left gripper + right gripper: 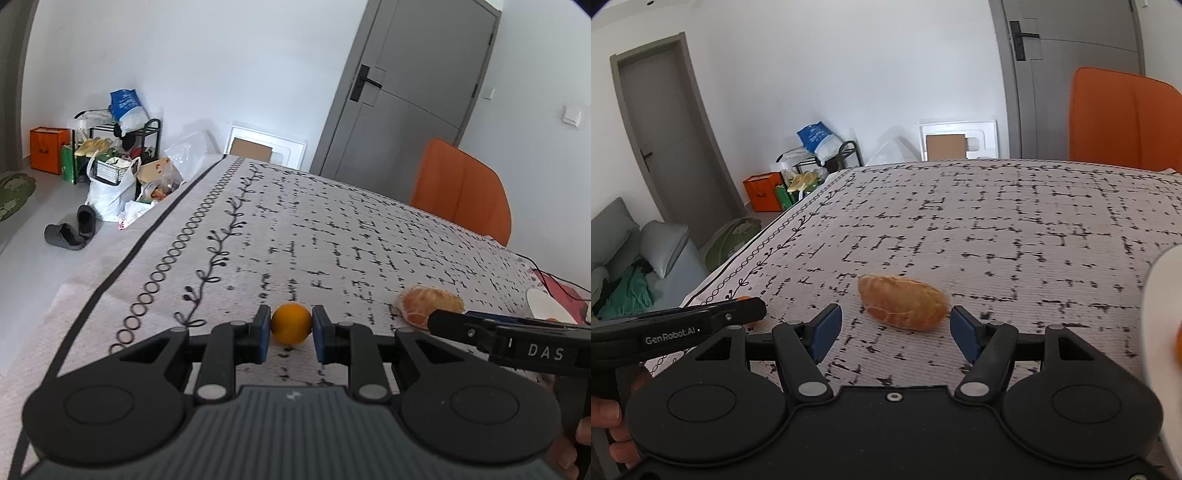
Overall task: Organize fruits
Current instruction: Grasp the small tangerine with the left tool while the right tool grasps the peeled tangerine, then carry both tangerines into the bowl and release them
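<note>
Left wrist view, lower centre: left gripper [290, 328] pinched small round orange fruit [291, 323] between blue pads, fruit on patterned tablecloth [332, 236]. Right wrist view, lower centre: right gripper [896, 329] spread wide; peeled citrus piece [903, 302] lay on cloth between fingertips, untouched. White plate [1161, 314] at right edge.

White walls [229, 55] close the room, lit by soft daylight. A grey door [406, 85] with a black handle stands behind an orange chair [461, 192] pushed to the table [332, 229], which wears a white cloth with black marks. On the grey floor [44, 266] lie dark slippers [70, 229] beside bags and a black shoe rack [122, 140]. A second grey door [668, 122] and a grey sofa [631, 258] show in the right wrist view.
</note>
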Demonstrator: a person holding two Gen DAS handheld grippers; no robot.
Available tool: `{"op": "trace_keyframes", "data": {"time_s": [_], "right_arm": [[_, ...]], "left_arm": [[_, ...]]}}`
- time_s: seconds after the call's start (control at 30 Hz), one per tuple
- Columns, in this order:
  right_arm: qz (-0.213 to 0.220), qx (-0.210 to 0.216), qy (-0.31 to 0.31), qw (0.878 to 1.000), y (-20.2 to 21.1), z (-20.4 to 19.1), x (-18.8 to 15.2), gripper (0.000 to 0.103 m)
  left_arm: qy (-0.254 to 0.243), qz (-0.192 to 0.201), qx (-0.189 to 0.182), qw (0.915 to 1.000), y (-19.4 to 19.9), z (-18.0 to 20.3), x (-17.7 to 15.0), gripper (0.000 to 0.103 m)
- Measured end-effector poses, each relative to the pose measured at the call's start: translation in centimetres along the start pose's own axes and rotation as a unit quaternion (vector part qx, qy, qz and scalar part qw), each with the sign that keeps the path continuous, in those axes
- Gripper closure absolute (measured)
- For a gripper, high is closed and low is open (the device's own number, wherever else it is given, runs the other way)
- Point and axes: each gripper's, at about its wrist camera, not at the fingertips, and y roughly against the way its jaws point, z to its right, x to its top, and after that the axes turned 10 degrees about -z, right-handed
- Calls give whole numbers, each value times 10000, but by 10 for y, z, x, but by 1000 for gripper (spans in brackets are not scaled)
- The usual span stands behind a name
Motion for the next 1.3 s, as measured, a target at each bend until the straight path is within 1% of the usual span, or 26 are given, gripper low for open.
{"op": "trace_keyframes", "data": {"time_s": [0.03,0.17,0.3,0.33,0.4,0.43,0.47,0.8,0.83,0.87,0.9,0.93,1.1,1.3], "right_arm": [[-18,-12,18,10000,-2,-2,1,36],[-18,-133,82,9999,-9,-6,3,36],[-77,-148,65,9998,-14,-6,8,37],[-88,-150,76,9998,-16,-7,8,36],[-98,-236,141,9996,-18,-10,8,30],[-98,-298,168,9994,-19,-12,8,25],[-82,-338,193,9992,-19,-12,7,22],[-117,-427,264,9987,-27,-13,13,18],[-112,-424,282,9986,-28,-14,13,18],[-97,-394,303,9987,-28,-15,13,22],[-100,-339,338,9988,-28,-15,12,29],[-112,-340,345,9988,-28,-16,13,39],[-63,-314,285,9991,-17,-13,10,40],[153,-407,150,9989,6,-3,5,40]], "left_arm": [[39,6,7,10000,1,-3,0,81],[132,35,58,9999,5,-12,-2,81],[231,35,68,9997,6,-20,-2,81],[241,38,65,9997,6,-21,-1,81],[244,40,59,9997,6,-22,-1,81],[243,39,58,9997,7,-22,-1,81],[240,39,55,9997,7,-22,-1,81],[243,37,61,9997,7,-23,-1,81],[238,33,66,9997,7,-23,-1,80],[235,38,64,9997,7,-23,-1,80],[218,45,71,9997,8,-23,-1,81],[202,54,76,9998,8,-22,-1,80],[142,104,48,9998,11,-15,0,81],[-10,76,-50,10000,11,2,-1,81]]}}
